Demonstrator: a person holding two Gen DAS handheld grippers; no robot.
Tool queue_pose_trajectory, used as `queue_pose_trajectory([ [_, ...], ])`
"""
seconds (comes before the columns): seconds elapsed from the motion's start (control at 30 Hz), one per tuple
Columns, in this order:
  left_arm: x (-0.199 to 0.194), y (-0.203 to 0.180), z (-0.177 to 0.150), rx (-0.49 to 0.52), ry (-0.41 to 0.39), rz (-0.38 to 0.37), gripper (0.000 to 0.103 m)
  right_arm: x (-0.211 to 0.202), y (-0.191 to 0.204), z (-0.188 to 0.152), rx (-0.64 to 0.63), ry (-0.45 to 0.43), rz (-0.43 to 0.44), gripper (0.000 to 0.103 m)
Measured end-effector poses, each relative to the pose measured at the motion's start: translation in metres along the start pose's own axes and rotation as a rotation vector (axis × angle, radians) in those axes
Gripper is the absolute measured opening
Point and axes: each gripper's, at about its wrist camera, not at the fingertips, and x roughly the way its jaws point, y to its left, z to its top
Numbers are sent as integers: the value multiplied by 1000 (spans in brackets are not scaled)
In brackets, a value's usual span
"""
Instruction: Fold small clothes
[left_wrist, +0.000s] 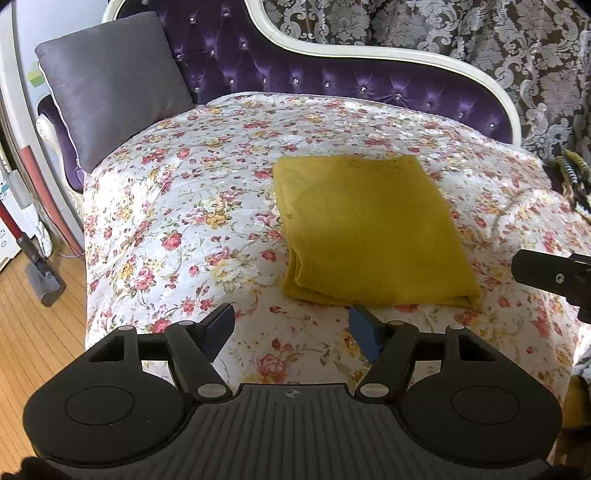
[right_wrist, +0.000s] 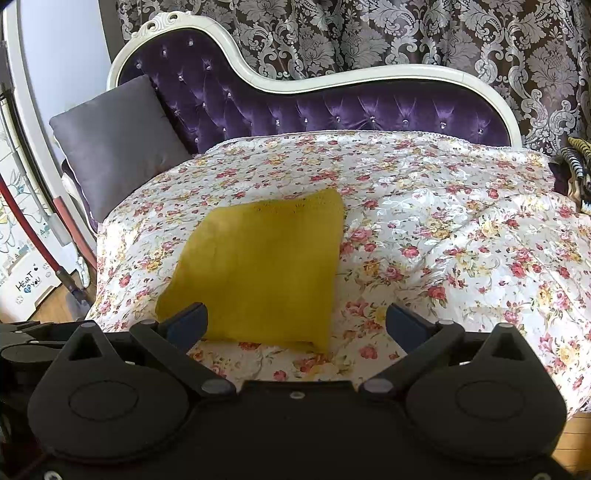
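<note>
No basket, box or other container shows in either view. A yellow cloth (left_wrist: 373, 229), folded into a flat rectangle, lies on the flowered bedspread (left_wrist: 177, 206) toward its near edge.

The left gripper (left_wrist: 291, 325) hangs just short of the cloth's near folded edge, jaws spread apart with nothing between them, its right finger close to that edge but not on it. The right gripper (right_wrist: 295, 325) is likewise released and empty; in its own view the cloth's near right corner sits between the two fingers, a little beyond them, and the left finger overlaps the cloth's near left part in the picture, though contact cannot be told.

The bedspread covers a purple tufted couch (right_wrist: 332, 107) with a white carved frame. A grey cushion (left_wrist: 114, 85) leans at the far left. A patterned curtain (right_wrist: 406, 33) hangs behind, and a wooden floor (left_wrist: 33, 332) shows on the left.
</note>
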Motion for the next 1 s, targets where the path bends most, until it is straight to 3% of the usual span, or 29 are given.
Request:
queue_pose_trajectory([
  [1.0,0,-5,-3,-8,18,-15,67,4,5,-3,-1,15,35,102],
])
